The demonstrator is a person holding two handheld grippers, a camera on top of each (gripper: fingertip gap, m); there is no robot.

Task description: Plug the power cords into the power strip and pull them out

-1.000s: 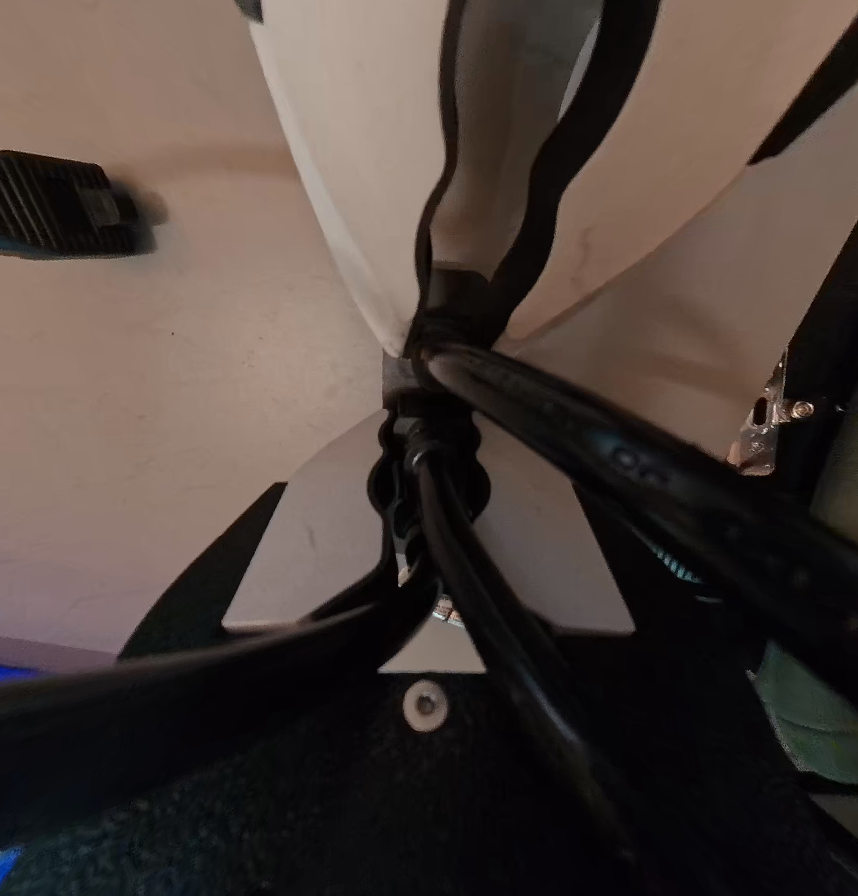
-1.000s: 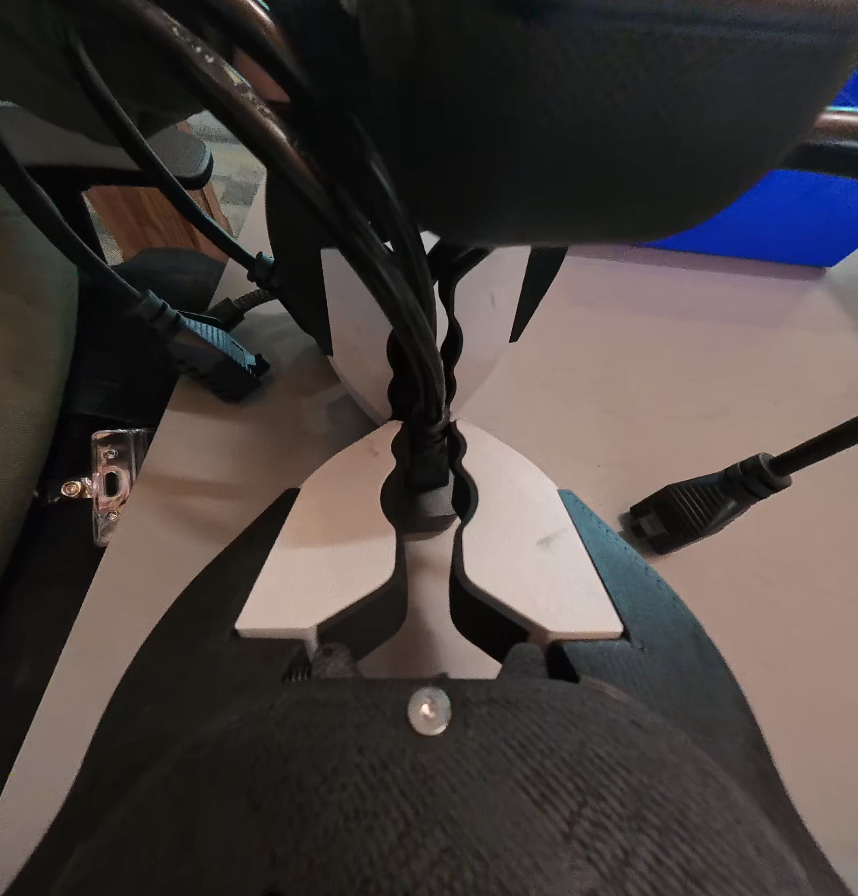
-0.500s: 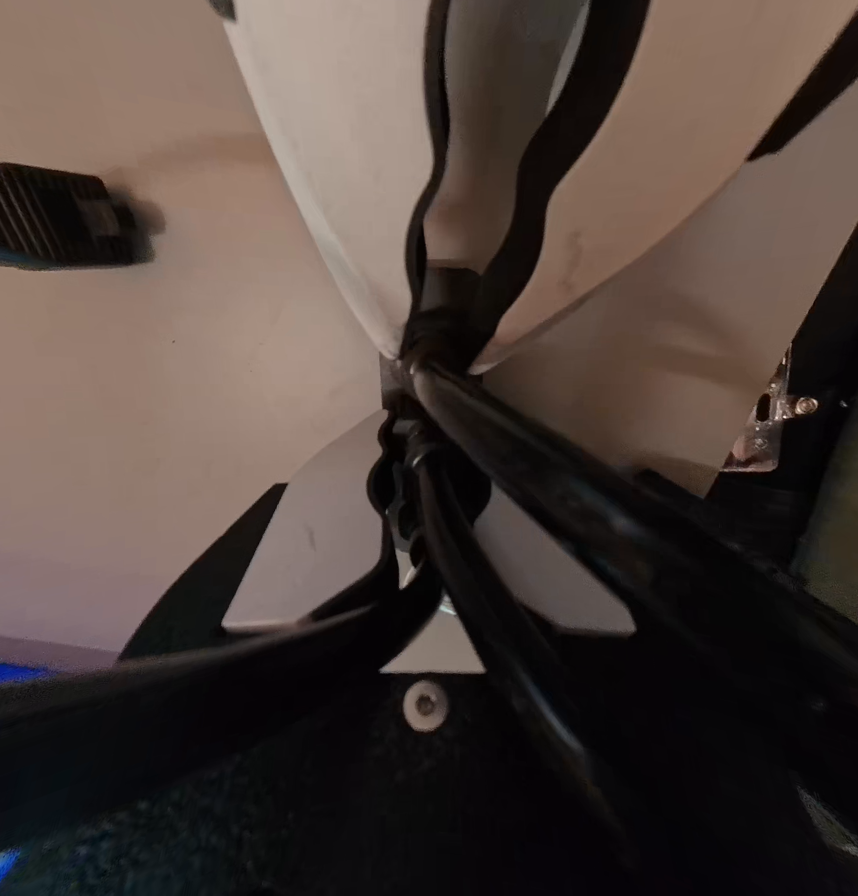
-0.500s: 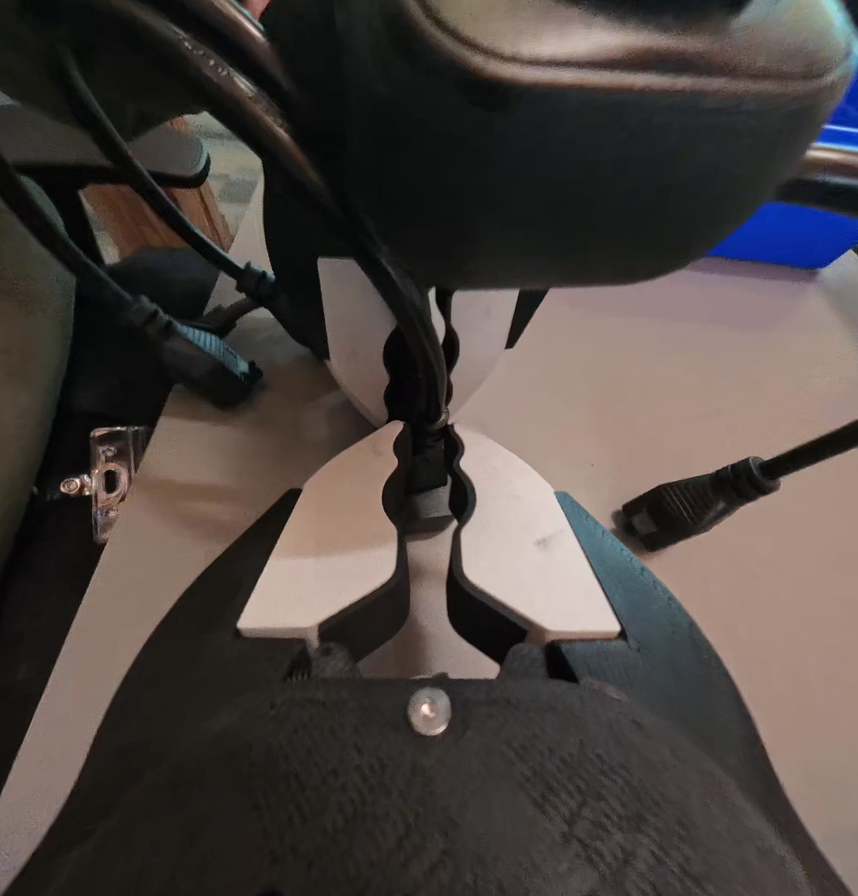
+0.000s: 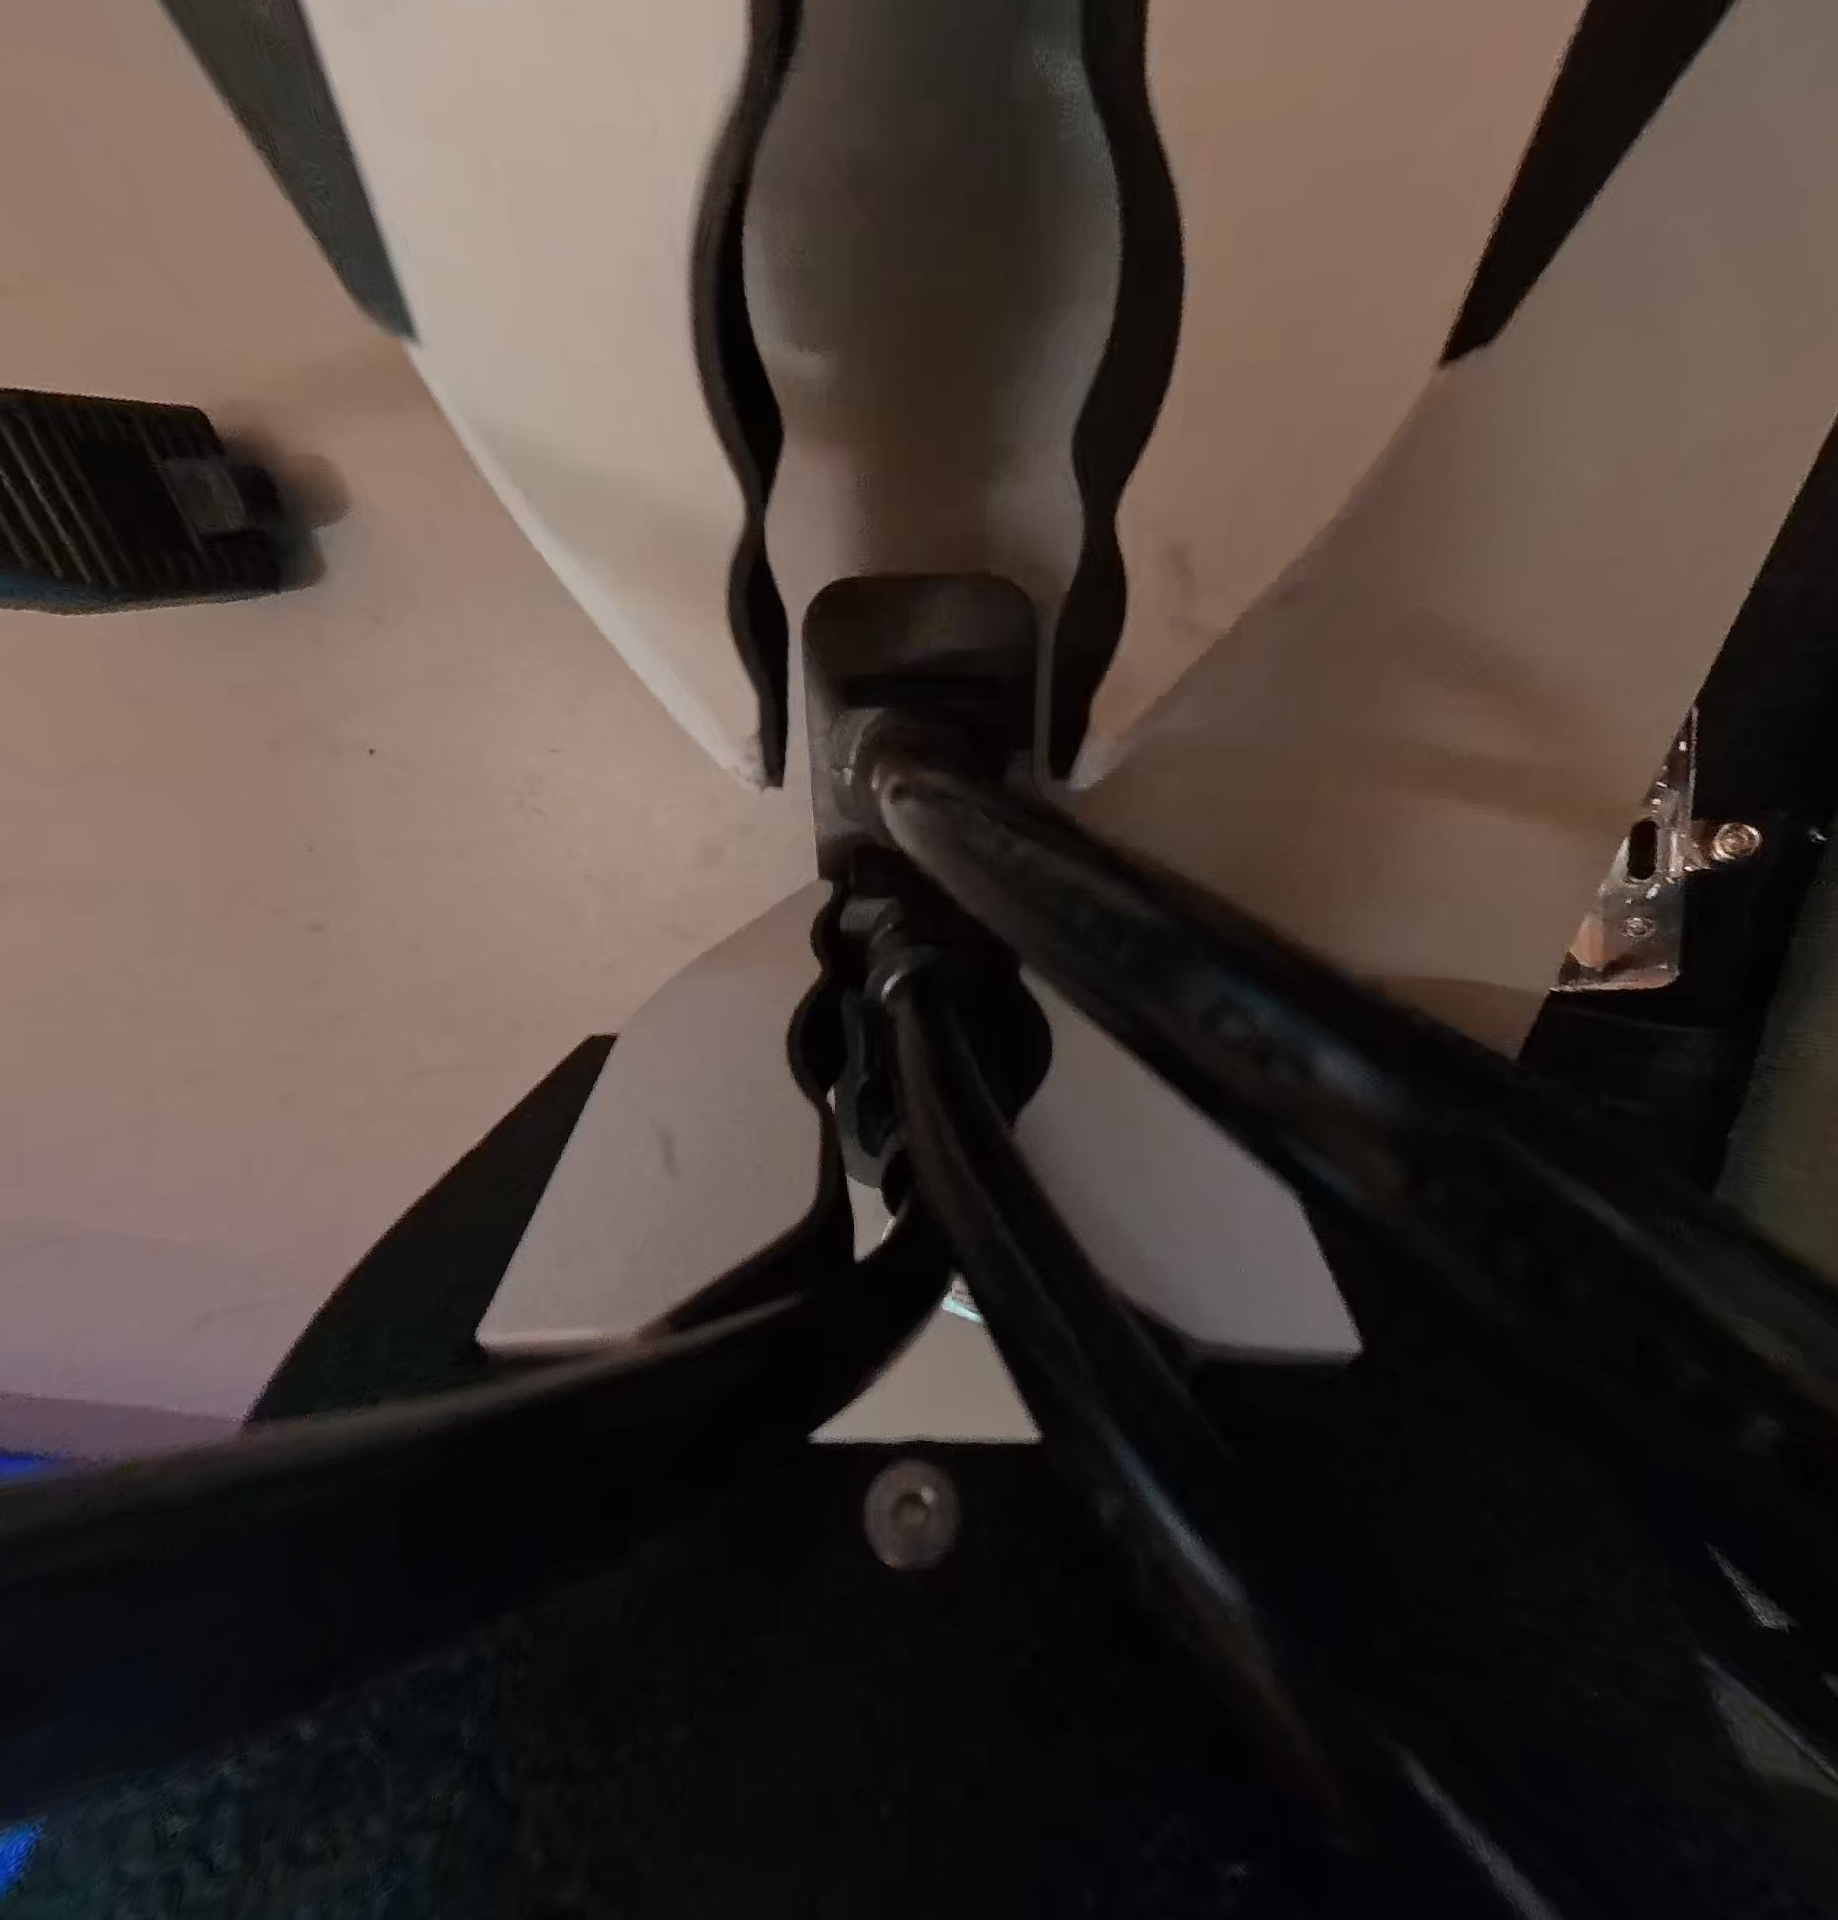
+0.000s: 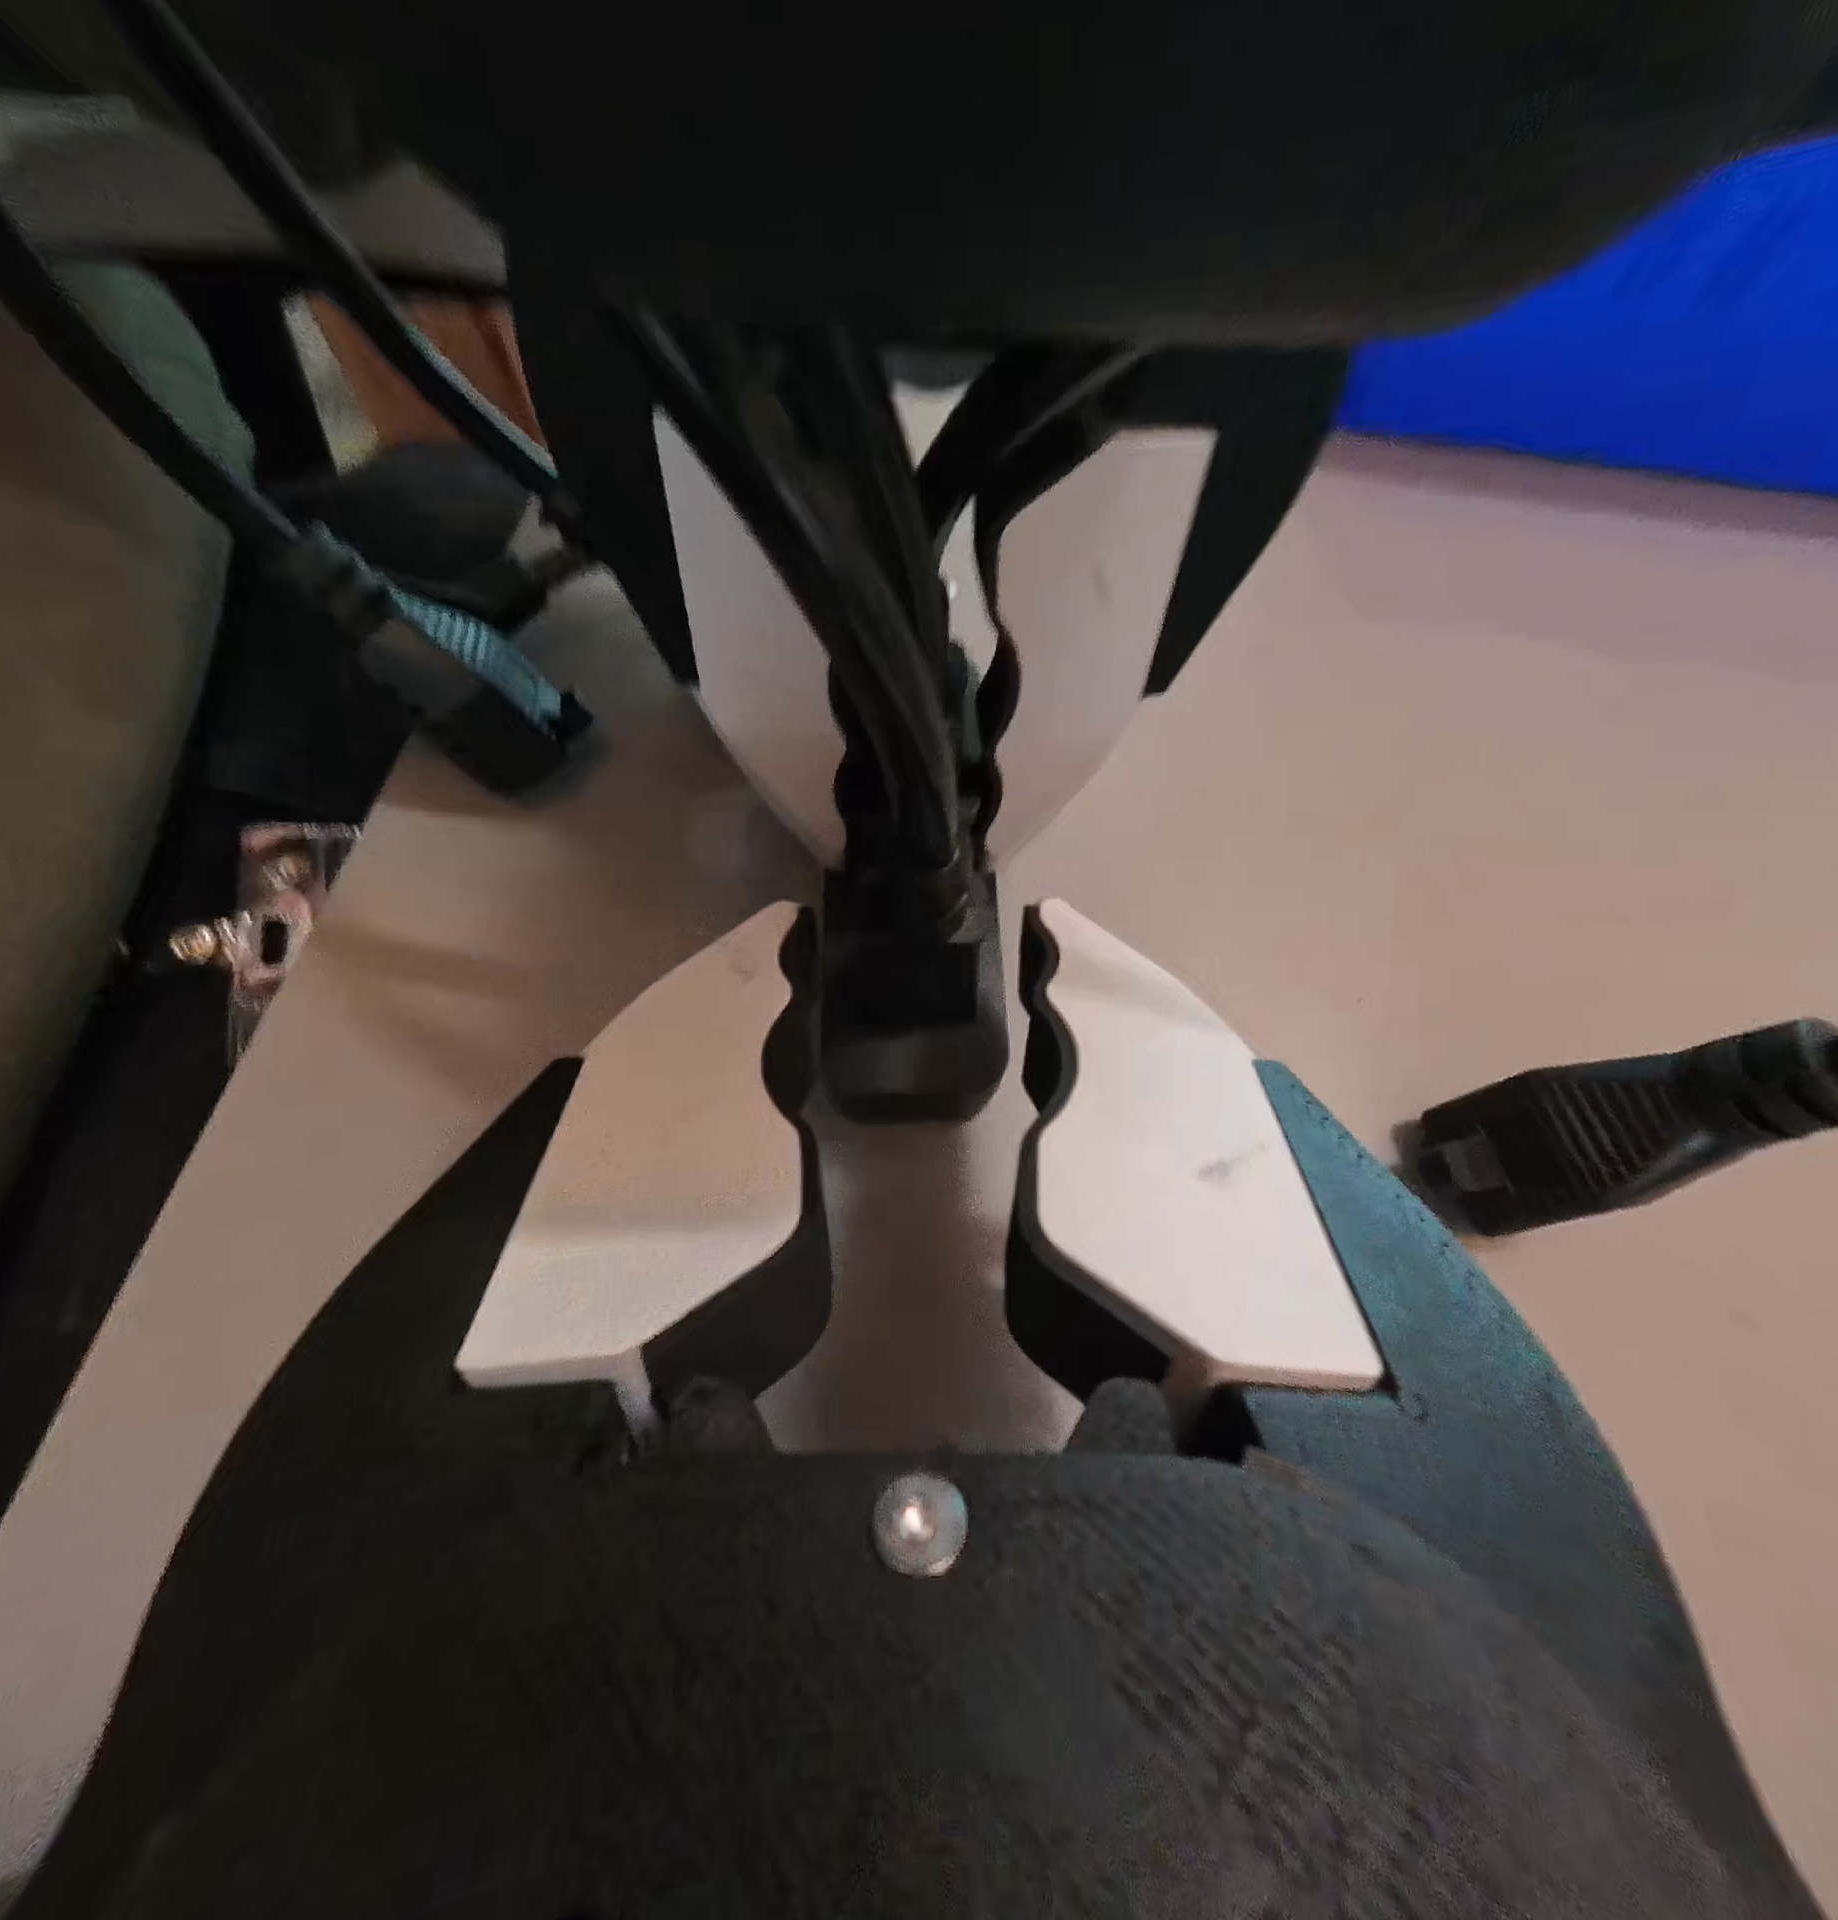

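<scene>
A black plug (image 6: 910, 1039) lies between the fingers of my right gripper (image 6: 915, 914), which is open with a gap on both sides of it. The plug also shows in the left wrist view (image 5: 915, 644), with a thick black cord (image 5: 1258, 1029) running off to the lower right. My left gripper (image 5: 910, 935) faces the right one tip to tip and is shut on black power cords (image 5: 956, 1143) just behind the plug. The left gripper (image 6: 915, 842) also shows at the top of the right wrist view. The right gripper (image 5: 920, 769) shows open in the left wrist view.
A second ribbed black plug (image 6: 1621, 1132) lies loose on the beige table (image 6: 1414, 727); it also shows in the left wrist view (image 5: 115, 509). A third plug (image 6: 468, 675) hangs at the table's left edge by a metal clasp (image 6: 260, 914). A blue object (image 6: 1621, 312) is behind.
My right gripper was shut on the black plug and has opened, letting it go. My left gripper stays shut on the cords. Both views have shifted slightly.
</scene>
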